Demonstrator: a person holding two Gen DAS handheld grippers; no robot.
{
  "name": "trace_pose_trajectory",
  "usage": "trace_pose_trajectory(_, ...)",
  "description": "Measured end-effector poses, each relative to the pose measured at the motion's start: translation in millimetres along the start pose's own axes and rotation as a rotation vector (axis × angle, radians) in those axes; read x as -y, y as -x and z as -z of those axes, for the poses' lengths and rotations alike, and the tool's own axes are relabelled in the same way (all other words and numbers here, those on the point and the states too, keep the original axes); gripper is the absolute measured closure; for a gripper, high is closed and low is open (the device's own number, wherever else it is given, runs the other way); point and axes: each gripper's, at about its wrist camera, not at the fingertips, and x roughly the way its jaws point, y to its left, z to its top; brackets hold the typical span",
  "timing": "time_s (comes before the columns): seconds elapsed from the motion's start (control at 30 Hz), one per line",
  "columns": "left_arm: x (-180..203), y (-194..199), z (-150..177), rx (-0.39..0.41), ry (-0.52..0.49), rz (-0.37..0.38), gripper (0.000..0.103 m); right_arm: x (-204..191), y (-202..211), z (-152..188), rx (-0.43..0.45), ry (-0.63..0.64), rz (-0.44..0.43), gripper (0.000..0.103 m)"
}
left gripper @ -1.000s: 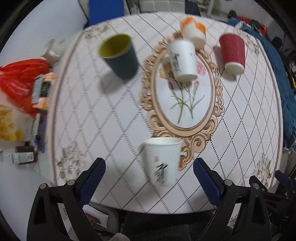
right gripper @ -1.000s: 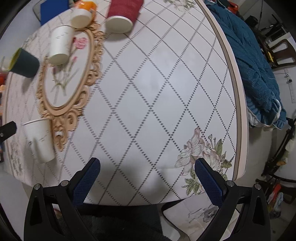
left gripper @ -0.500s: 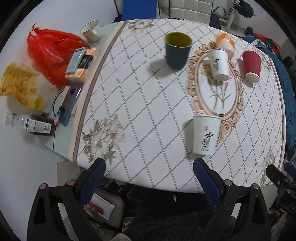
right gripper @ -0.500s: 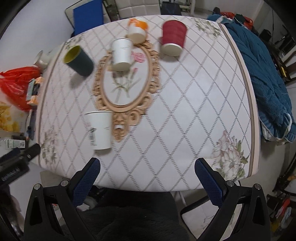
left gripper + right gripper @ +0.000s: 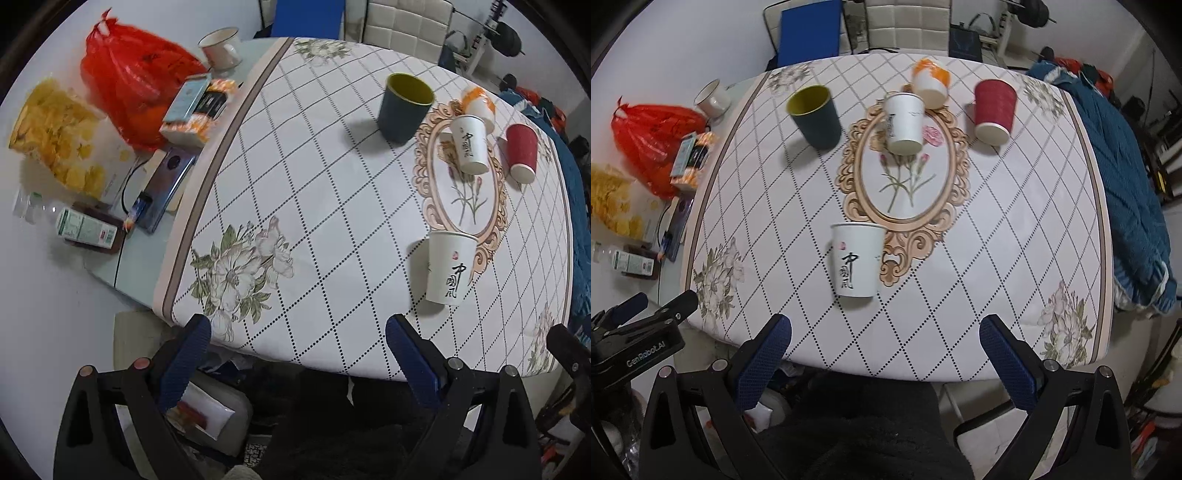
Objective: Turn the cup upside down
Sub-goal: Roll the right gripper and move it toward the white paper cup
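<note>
A white paper cup with black characters (image 5: 855, 260) stands on the table near the front edge; it also shows in the left wrist view (image 5: 448, 267). A dark blue cup with a yellow inside (image 5: 814, 116) stands upright at the back left. A second white cup (image 5: 904, 122), an orange and white cup (image 5: 931, 83) and a red cup (image 5: 993, 110) stand mouth down. My right gripper (image 5: 884, 336) is open and empty, held off the table's front edge. My left gripper (image 5: 299, 338) is open and empty, also off the front edge.
A red plastic bag (image 5: 129, 88), a bag of yellow snacks (image 5: 55, 136), boxes, a phone (image 5: 166, 184) and a white mug (image 5: 219, 48) lie on the side table at left. A blue quilt (image 5: 1123, 184) hangs at the table's right edge.
Both grippers have pulled back and up from the table, so more of it shows. The left view has swung to the left. The cups have not moved.
</note>
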Motion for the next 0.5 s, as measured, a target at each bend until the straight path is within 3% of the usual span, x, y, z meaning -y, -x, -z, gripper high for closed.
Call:
trace_pose_trajectory(0.13,-3,-7,-3,-0.001,0.012,-0.008,0.006,-11,4,-9,0.011,0.087,0.022,0.000)
trace_pose_trajectory(0.3,-6,-13,-12,0.046,0.056,-0.033,0.006,-26,3,-33,0.037,0.311,0.073,0.000)
trace_pose_trajectory(0.4,-6,-22,-17,0.039,0.085,-0.042,0.006,-41,-4,-45,0.048,0.534,0.116,0.000)
trace_pose_trajectory(0.5,-5,-35,-19,0.014,0.116,-0.047,0.006,-58,-19,-48,0.048,0.807,0.210,0.000)
